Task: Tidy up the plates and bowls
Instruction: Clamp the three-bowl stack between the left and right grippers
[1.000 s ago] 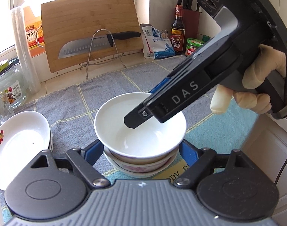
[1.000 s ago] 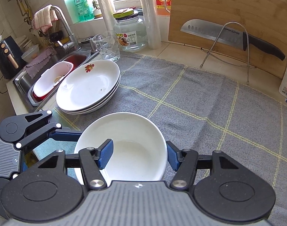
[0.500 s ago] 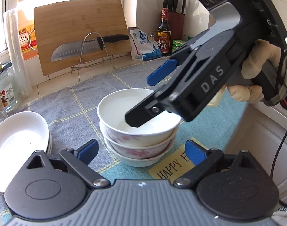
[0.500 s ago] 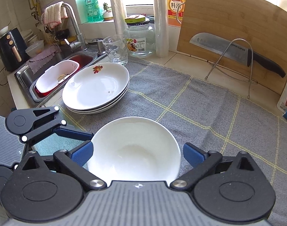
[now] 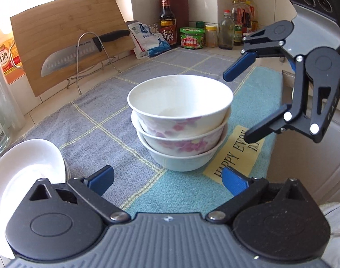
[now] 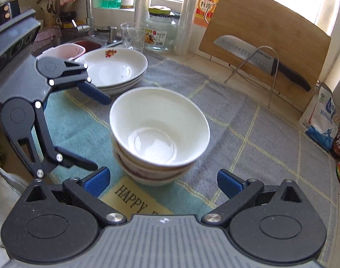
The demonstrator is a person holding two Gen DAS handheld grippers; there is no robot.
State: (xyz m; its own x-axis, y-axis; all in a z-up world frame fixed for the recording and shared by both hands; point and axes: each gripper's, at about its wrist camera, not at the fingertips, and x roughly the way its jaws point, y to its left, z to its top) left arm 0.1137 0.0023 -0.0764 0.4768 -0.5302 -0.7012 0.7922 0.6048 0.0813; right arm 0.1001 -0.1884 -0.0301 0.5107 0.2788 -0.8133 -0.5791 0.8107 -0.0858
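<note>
Three white bowls with pink flowers stand nested in one stack (image 5: 181,122) on the grey and teal mat (image 5: 98,120); the stack also shows in the right wrist view (image 6: 158,131). A stack of white plates (image 6: 116,67) lies to the left, seen in the left wrist view too (image 5: 20,174). My left gripper (image 5: 167,181) is open and empty, just short of the bowls. My right gripper (image 6: 163,182) is open and empty, near the bowls on their other side. Each gripper shows in the other's view, the right (image 5: 243,102) and the left (image 6: 94,131).
A wooden cutting board (image 5: 69,33) with a knife (image 5: 80,51) on a wire stand is at the back. Bottles and jars (image 5: 192,35) stand at the back right. A glass jar (image 6: 162,31), a glass (image 6: 133,35) and the sink (image 6: 65,49) are at the left.
My right gripper opened, let go of the top bowl and drew back to the right. My left gripper backed away from the stack. The top bowl now rests on the stack.
</note>
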